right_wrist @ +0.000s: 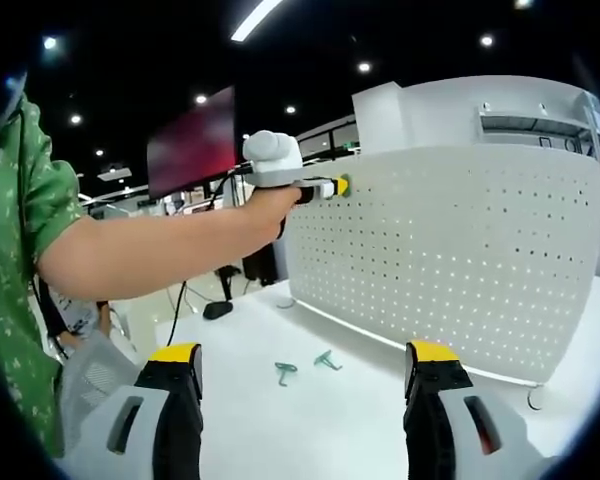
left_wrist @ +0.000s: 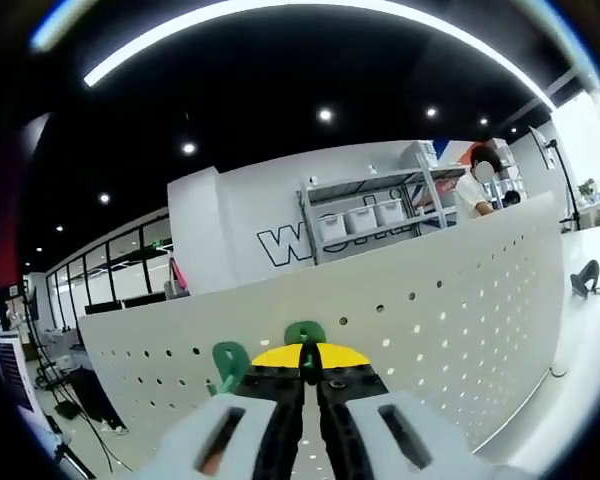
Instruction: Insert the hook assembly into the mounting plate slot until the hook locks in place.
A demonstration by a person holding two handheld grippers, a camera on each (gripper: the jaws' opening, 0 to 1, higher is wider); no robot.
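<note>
Across the back of the white desk (right_wrist: 280,420) stands the big curved white pegboard (right_wrist: 450,260), the mounting plate here, upright and covered in rows of small holes. Its left edge sits just past the person's hand in the right gripper view, and its bottom edge meets the desk along a curved line. Loads of bare desk in front of it, so plenty of room to move on that side.

Next down in size: the person's bare forearm (right_wrist: 160,255) reaches across the right gripper view, holding the left hand-held gripper (right_wrist: 332,186) up high against the pegboard's upper left corner. In the left gripper view that hand-held gripper (left_wrist: 310,372) has its jaws pinched together on a green hook (left_wrist: 305,335), which sits right up at the pegboard face (left_wrist: 430,330) near a hole. Can't tell if it's actually seated in a hole or just touching. A second green hook (left_wrist: 230,365) shows just left of the jaws, at the board too.

The right hand-held gripper (right_wrist: 300,395) hangs low over the desk, jaws spread wide with nothing between them.

Smallest bits: two loose green hooks, one (right_wrist: 285,372) and another (right_wrist: 327,360), lie side by side on the desk in front of the pegboard.
</note>
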